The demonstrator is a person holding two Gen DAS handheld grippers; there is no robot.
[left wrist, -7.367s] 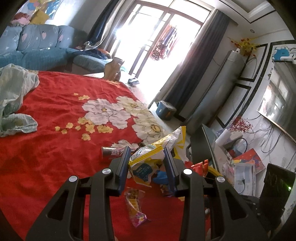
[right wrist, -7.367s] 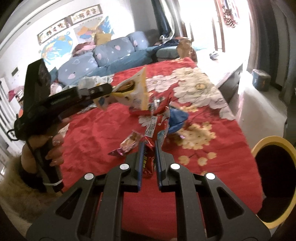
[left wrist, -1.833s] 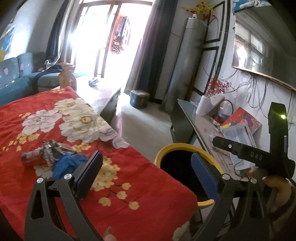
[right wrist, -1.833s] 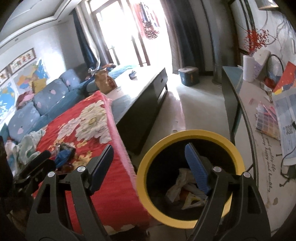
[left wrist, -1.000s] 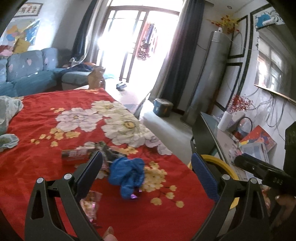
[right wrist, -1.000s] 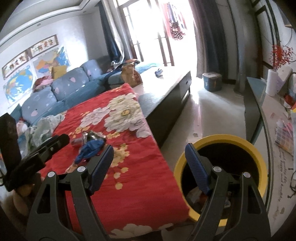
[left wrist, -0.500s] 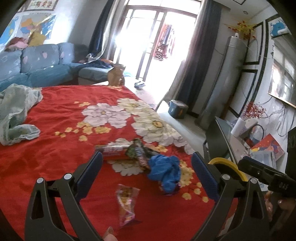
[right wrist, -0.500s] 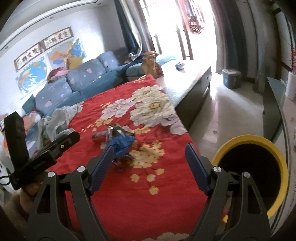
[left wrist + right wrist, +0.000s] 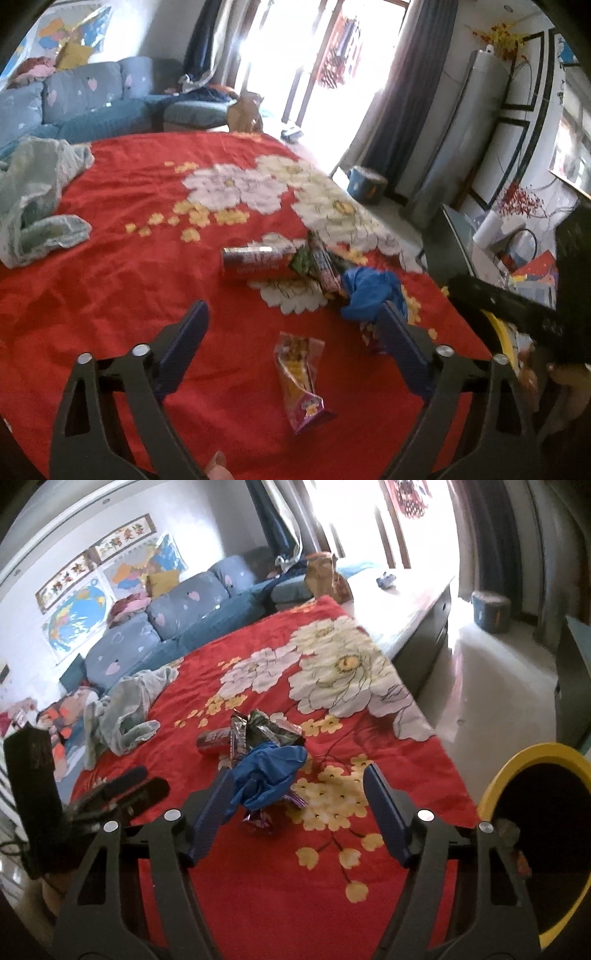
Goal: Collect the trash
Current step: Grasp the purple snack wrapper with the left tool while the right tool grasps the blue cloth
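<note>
Trash lies on the red flowered cloth (image 9: 122,266): a crushed can (image 9: 255,263), dark wrappers (image 9: 317,260), a crumpled blue glove (image 9: 369,293) and a yellow-pink snack packet (image 9: 301,376). My left gripper (image 9: 291,328) is open and empty, just above the snack packet. My right gripper (image 9: 299,786) is open and empty, with the blue glove (image 9: 269,771) by its left finger. The can (image 9: 212,740) and wrappers (image 9: 266,731) lie beyond it. The yellow-rimmed black bin (image 9: 546,834) stands off the bed's right edge.
A pale green garment (image 9: 33,199) lies at the cloth's left side. A blue sofa (image 9: 177,616) is behind the bed. A dark low cabinet (image 9: 424,624) and a floor strip run along the right. A cluttered desk (image 9: 517,254) stands by the wall.
Both grippers swung from the bin back over the bed, both empty and open after dropping wrappers. The trash pile is now closer to both.
</note>
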